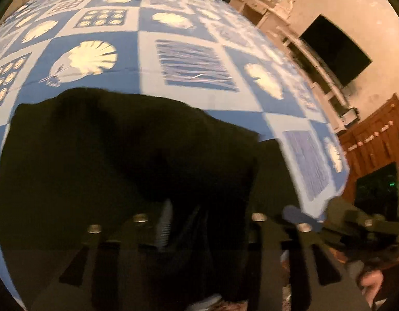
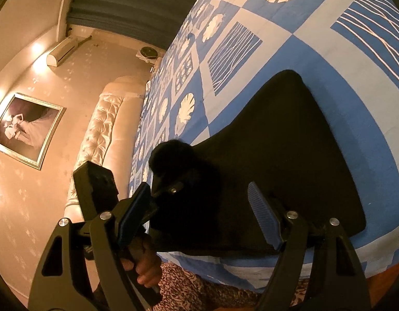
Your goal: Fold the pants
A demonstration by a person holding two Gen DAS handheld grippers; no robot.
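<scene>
The black pants [image 2: 277, 155] lie folded on the blue and white patterned bed [image 2: 251, 59] near its front edge. In the left wrist view the pants [image 1: 121, 155] fill the lower half of the frame. My left gripper [image 1: 199, 223] is shut on a bunched fold of the pants and lifts it; it shows in the right wrist view [image 2: 160, 191] at the pants' left end. My right gripper [image 2: 199, 212] is open, its blue ribbed pads [image 2: 264, 217] spread over the near edge of the pants, holding nothing.
A padded cream headboard [image 2: 106, 129] and a framed picture [image 2: 26, 129] are left of the bed. A dark TV [image 1: 336, 49] and a wooden cabinet [image 1: 375, 142] stand beyond the bed's right corner [image 1: 316, 202]. My patterned clothing [image 2: 199, 290] is below the bed edge.
</scene>
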